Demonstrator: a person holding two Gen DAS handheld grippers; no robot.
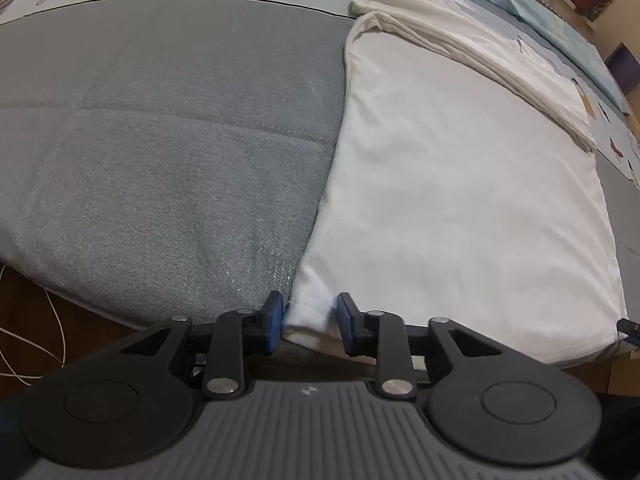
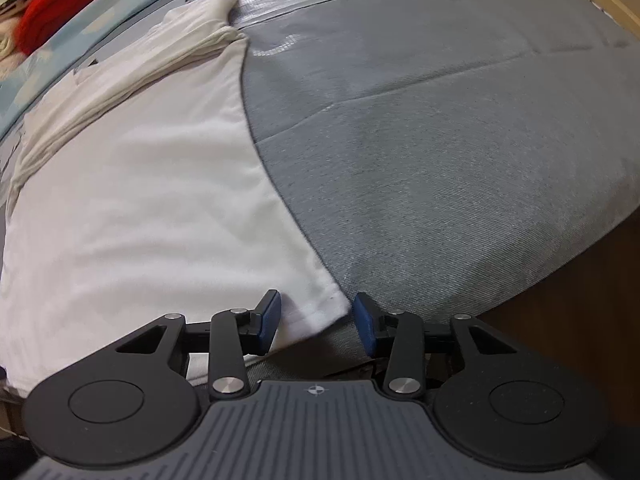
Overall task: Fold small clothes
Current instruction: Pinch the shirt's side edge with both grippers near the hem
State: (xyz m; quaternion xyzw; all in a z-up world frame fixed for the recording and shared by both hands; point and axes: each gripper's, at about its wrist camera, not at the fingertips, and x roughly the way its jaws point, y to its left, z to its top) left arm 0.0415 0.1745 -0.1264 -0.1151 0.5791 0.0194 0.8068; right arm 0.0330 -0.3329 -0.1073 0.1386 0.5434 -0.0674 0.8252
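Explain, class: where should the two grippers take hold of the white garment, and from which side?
At the white garment's two near hem corners, from the bed's near edge. Those corners overhang it, and the open left gripper and right gripper each already straddle one.

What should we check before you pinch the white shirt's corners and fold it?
1. Left gripper open, near corner of the white shirt between its fingers: ok.
2. Right gripper open around the other near corner: ok.
3. Shirt body lies flat on the grey blanket: ok.
4. Far end of the shirt smooth: not ok, it is bunched in ridges.
5. Fingers will catch only shirt, not blanket: cannot tell.
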